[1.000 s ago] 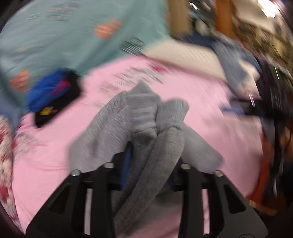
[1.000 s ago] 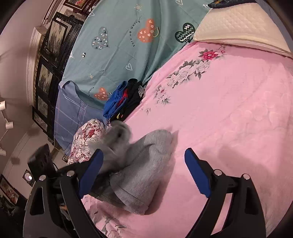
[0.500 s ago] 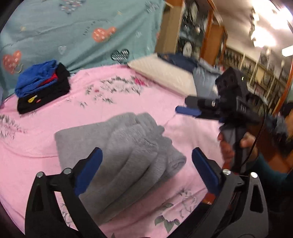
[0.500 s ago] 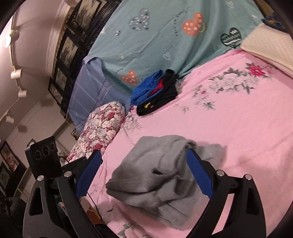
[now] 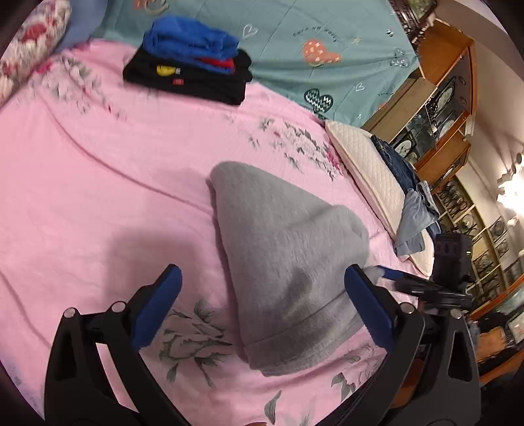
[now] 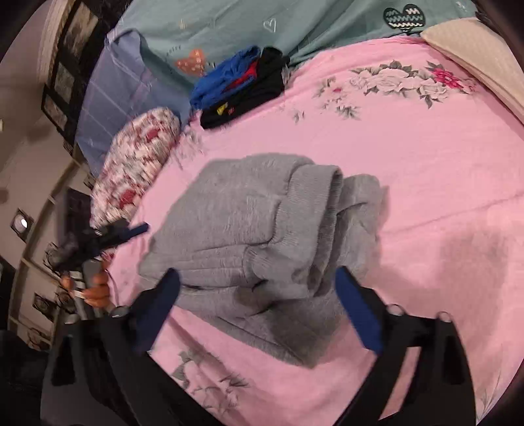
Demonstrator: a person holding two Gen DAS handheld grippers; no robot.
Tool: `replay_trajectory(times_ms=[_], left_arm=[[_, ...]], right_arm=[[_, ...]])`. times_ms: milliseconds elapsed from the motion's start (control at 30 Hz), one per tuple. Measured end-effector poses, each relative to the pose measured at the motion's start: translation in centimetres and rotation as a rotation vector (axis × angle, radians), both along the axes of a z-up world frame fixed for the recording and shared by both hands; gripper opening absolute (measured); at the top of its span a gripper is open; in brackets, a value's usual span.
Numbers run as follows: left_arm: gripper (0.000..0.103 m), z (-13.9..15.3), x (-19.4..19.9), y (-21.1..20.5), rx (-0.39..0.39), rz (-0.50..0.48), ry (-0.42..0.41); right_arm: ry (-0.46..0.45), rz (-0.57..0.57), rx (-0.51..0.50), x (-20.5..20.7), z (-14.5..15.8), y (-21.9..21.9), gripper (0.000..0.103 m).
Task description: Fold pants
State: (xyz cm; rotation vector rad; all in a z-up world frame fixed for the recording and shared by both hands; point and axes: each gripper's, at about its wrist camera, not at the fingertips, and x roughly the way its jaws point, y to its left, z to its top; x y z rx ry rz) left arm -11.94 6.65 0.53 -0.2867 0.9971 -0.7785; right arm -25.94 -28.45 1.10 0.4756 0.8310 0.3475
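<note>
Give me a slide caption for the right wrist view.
Open right claw above folded grey pants on a pink bedspread.

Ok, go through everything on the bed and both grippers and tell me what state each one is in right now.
Grey fleece pants: folded into a bundle, lying free on the pink bedspread.
Stack of blue and black clothes: folded, piled.
Left gripper: open, empty.
Right gripper: open, empty.

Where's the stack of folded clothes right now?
The stack lies at the far edge of the pink bedspread, against the teal sheet, upper left in both views, beyond the grey pants.
</note>
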Motion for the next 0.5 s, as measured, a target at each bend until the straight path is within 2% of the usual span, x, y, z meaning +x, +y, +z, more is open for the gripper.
replay_trajectory(times_ms=[133, 233, 333, 467, 500], left_arm=[[0.101, -2.5, 1.9, -1.5, 0.003, -0.037, 0.075], [0.101, -4.9, 3.7, -3.1, -0.011, -0.071, 0.184], [0.101, -6.7, 4.9, -4.4, -0.064, -0.102, 0.291], [0.101, -7.4, 5.8, -6.3, -0.121, -0.149, 0.345], [0.101, -7.6, 6.0, -7.0, -0.134, -0.168, 0.375]], right_arm=[[0.010, -0.091, 0.057, -0.2, 0.5, -3.4, 0.101], [0.134, -0.130, 0.161, 1.8, -2.3, -5.5, 0.101], [0.240, -0.133, 0.255, 3.6, -5.7, -5.9, 0.101], [0.246, -0.033, 0.248, 5.8, -6.2, -4.0, 0.102], [0.256, -0.026, 0.212, 6.5, -6.2, -3.3, 0.102]])
